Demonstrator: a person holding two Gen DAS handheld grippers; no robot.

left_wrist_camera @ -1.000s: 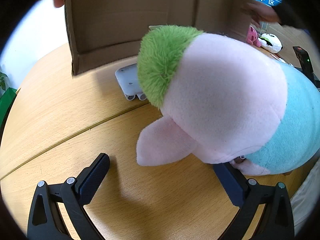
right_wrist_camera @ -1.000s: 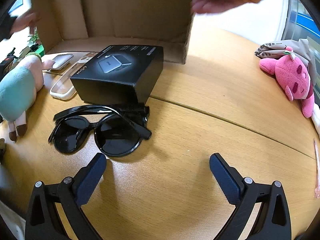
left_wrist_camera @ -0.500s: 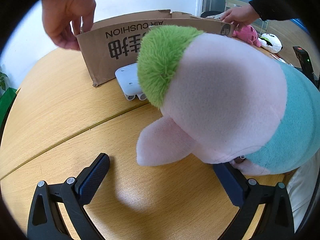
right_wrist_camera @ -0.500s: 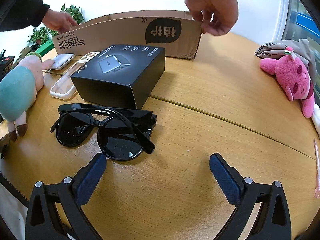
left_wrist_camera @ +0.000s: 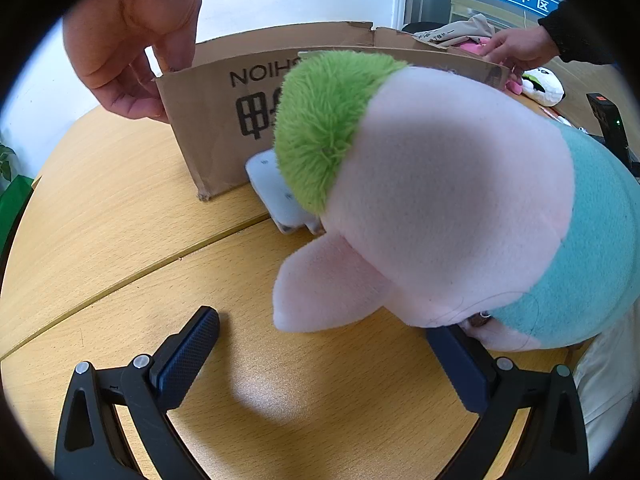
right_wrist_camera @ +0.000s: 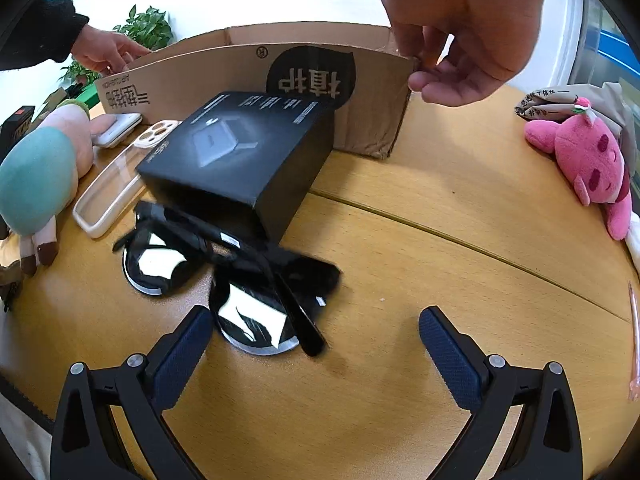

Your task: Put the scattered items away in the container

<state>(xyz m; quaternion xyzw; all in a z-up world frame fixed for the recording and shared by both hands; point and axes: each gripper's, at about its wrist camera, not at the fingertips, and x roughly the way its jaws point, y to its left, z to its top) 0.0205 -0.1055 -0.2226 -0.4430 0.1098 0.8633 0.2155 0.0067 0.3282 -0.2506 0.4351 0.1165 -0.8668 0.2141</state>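
Right tongs spread, empty, low over surface. Sunglasses lie just ahead, near left finger, long axis slanting far-left to near-right. Left tongs spread; plush touching right finger. Cardboard box far, behind both.

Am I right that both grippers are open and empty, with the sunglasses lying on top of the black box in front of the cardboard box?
Not quite. In the right wrist view the sunglasses lie on the table in front of the black box, not on top. The rest holds: the left gripper and right gripper are open and empty, and the cardboard box stands behind.
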